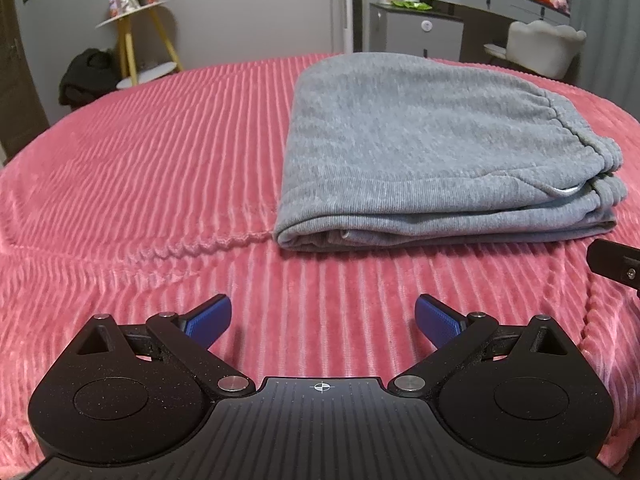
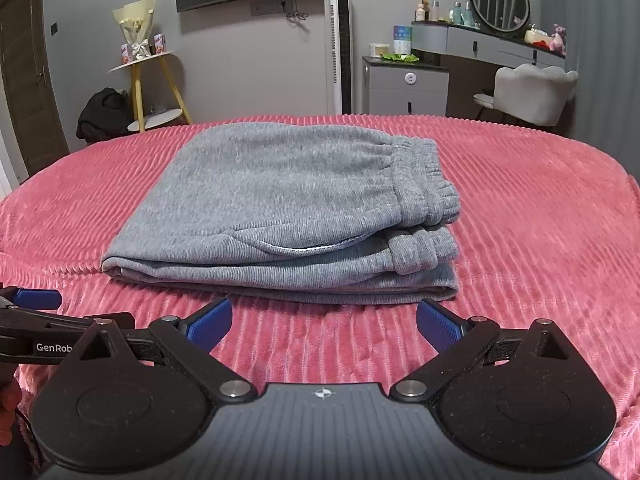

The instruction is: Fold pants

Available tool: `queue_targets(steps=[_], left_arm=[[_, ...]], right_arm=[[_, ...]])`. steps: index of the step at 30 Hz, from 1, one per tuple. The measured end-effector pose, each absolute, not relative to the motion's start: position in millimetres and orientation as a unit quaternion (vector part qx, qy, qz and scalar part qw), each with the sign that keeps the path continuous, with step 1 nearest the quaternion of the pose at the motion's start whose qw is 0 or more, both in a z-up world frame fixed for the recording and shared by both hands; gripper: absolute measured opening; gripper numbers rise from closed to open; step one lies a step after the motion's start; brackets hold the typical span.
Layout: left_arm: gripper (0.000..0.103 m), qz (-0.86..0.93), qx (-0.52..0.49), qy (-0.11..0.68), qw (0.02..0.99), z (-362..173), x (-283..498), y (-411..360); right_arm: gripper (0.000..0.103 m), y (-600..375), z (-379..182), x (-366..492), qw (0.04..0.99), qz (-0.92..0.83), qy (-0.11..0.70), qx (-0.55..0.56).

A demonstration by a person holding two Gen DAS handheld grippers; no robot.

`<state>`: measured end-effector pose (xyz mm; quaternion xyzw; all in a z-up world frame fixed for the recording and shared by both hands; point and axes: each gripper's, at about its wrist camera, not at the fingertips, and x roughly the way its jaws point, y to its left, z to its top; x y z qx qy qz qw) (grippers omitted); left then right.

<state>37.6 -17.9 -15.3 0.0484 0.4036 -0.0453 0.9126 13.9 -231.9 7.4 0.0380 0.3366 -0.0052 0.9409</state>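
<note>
Grey sweatpants lie folded in a thick stack on the pink ribbed bedspread, elastic waistband to the right. The left wrist view has them ahead and to the right of my left gripper, which is open and holds nothing. My right gripper hovers open just in front of the near edge of the pants, also holding nothing. The left gripper's blue finger shows at the left edge of the right wrist view. A black part of the right gripper pokes in at the right of the left wrist view.
Beyond the bed stand a yellow-legged side table with a bouquet, a dark bag on the floor, a tall white tower fan, a grey cabinet, a vanity with a round mirror and a white chair.
</note>
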Motion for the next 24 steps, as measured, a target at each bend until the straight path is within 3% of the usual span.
queue_targets(steps=[24], left_arm=[[0.102, -0.044, 0.034, 0.407, 0.912, -15.7, 37.8, -16.6]], right_arm=[[0.099, -230.6, 7.4, 11.8, 0.94, -0.006, 0.338, 0.041]])
